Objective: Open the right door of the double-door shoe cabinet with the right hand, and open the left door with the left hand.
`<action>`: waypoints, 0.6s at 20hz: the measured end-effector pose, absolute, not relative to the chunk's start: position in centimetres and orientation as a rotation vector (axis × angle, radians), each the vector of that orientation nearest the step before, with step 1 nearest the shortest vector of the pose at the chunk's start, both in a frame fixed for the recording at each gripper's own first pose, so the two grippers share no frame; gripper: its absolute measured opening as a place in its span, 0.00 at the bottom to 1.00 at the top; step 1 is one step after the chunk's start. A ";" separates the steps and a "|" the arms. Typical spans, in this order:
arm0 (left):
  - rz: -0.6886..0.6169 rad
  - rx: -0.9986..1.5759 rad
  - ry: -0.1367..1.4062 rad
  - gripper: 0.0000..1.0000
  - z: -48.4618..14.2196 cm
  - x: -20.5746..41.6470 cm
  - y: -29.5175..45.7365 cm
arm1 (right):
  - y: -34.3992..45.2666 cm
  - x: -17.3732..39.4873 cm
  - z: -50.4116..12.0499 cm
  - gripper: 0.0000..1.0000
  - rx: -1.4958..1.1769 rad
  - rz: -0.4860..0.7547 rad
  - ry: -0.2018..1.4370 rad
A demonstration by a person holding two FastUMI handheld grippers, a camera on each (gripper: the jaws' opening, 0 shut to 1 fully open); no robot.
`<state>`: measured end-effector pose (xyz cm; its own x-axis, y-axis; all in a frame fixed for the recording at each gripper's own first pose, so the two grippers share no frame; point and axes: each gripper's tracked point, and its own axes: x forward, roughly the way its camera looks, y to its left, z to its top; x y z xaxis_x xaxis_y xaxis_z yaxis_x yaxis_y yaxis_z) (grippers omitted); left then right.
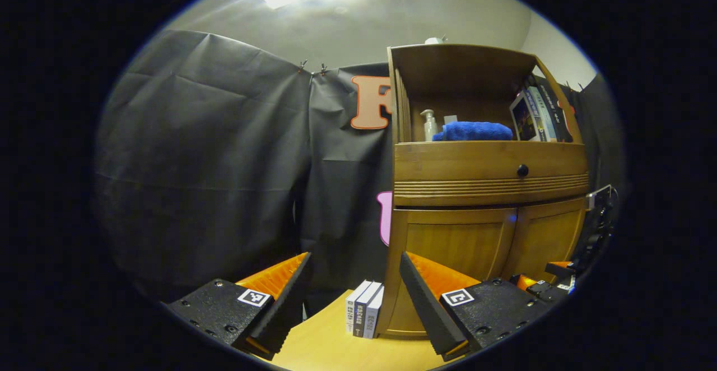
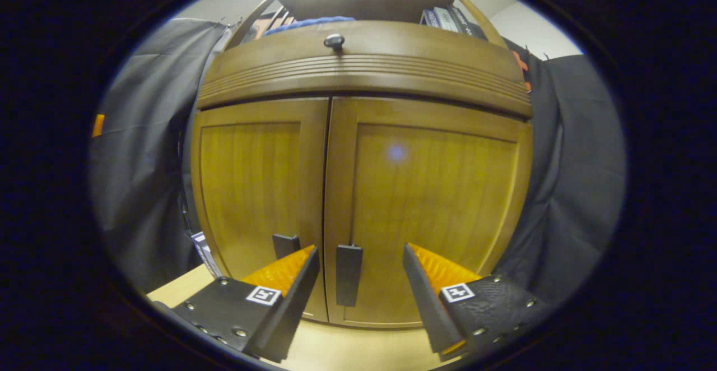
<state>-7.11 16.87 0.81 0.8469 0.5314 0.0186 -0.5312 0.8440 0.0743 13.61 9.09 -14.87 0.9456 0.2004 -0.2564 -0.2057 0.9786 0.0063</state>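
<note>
— From the left gripper view, what do you make of it?

— Off to one side, the left gripper [image 1: 354, 295] is spread wide and holds nothing. The shoe cabinet [image 1: 484, 191] stands ahead and to its right on the tabletop [image 1: 330, 346], both doors closed, with a few books [image 1: 364, 309] leaning at its foot. The other gripper [image 1: 560, 281] shows low at the cabinet's front.

— And the right gripper view?

— Close up to the doors. The right gripper [image 2: 361, 284] is wide apart and empty, with the right door's handle [image 2: 348, 274] between its fingers but untouched, I'd say. The left door's handle [image 2: 285, 245] sits just beside, half hidden.

— So which step?

— Reaching for the right door [image 2: 425, 214]. Next it needs to close on that handle and swing outward.
</note>
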 end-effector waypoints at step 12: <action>0.667 0.079 0.031 0.92 0.1 -9.0 20.8 | 10.9 16.5 -18.2 0.34 -0.041 0.194 0.339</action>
<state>-8.99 20.79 0.11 0.7857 0.6187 -0.0030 -0.6163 0.7831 0.0830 16.52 10.89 -18.18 0.9248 0.1817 -0.3342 -0.1955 0.9807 -0.0079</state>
